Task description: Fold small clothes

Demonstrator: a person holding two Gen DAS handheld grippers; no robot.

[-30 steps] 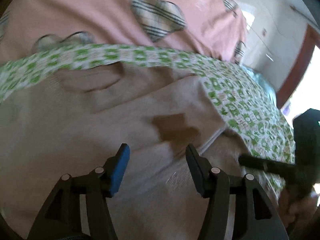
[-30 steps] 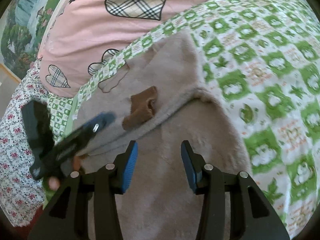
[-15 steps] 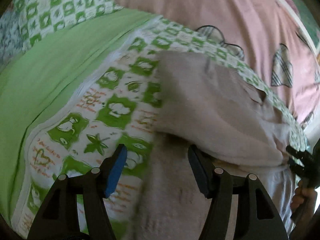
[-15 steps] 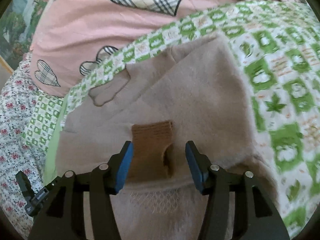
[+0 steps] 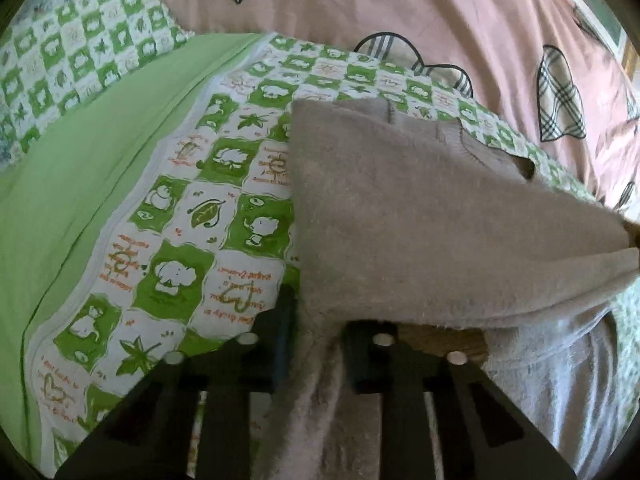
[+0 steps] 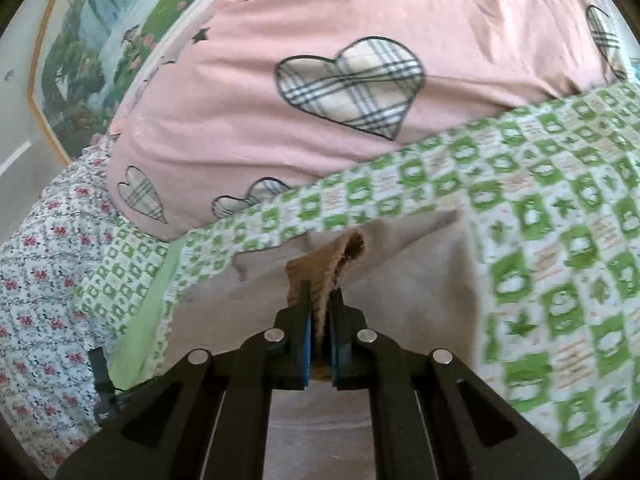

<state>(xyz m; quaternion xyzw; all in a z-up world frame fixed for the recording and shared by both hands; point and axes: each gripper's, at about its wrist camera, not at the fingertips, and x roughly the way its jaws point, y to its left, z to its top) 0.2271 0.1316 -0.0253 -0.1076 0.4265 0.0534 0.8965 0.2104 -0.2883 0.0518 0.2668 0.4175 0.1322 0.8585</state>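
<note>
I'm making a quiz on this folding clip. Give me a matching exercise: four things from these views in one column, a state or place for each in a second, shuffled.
Things:
1. right hand-held gripper
2. left hand-held gripper
3. pink duvet with plaid hearts
4. green checked sheet with animal prints

States or places:
A. lies under the fuzzy beige sweater
B. shut on the brown ribbed cuff
C. bunched up beyond the sweater
D. at the sweater's edge, cloth between its fingers

Pairs: 1-B, 2-D, 3-C, 4-A

Orange script is printed on the green checked sheet [image 5: 224,280], too small to read.
</note>
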